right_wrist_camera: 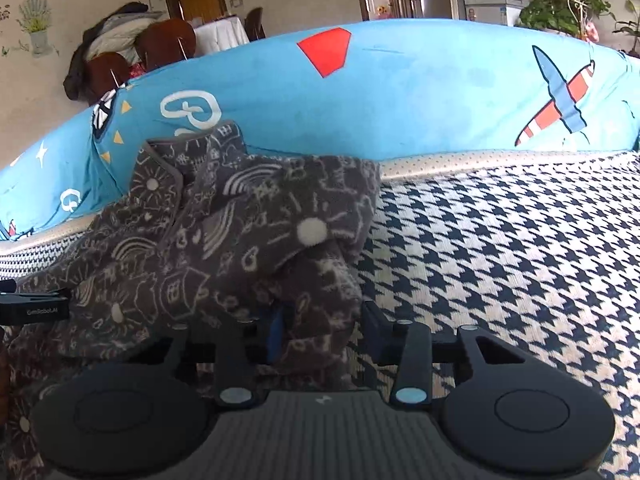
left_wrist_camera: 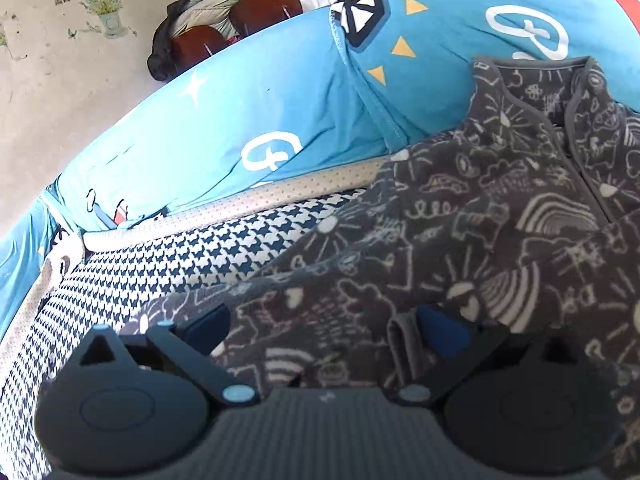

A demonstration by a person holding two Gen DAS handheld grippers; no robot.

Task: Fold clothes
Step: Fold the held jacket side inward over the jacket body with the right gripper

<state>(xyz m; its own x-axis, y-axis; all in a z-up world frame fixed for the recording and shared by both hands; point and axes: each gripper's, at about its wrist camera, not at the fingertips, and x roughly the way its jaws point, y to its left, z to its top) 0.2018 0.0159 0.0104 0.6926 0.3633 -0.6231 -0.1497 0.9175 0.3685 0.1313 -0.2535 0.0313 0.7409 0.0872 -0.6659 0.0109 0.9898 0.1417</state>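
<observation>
While both claws sit low on the cloth, status near to far:
left claw [left_wrist_camera: 324, 328]: spread wide, fleece between fingers, not pinched
right claw [right_wrist_camera: 320, 320]: parted around a fleece fold; grip unclear
doodle-print fleece garment [right_wrist_camera: 248, 232]: rumpled on houndstooth cover [right_wrist_camera: 500, 264], collar against blue sheet [right_wrist_camera: 400, 112]
step: gathering edges, I judge
next: needs firm pinches first

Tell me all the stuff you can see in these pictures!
fleece garment: one, dark grey with white doodles, crumpled on the houndstooth cover
houndstooth cover: one, black and white, under the garment
blue sheet: one, bright blue with plane and star prints, draped behind
chairs: two, brown, far back by the wall
coat: one, dark, heaped on the chairs
potted plant: one, green, far back on the right
left gripper: one, black, open over the garment
right gripper: one, black, garment fabric between its fingers
</observation>
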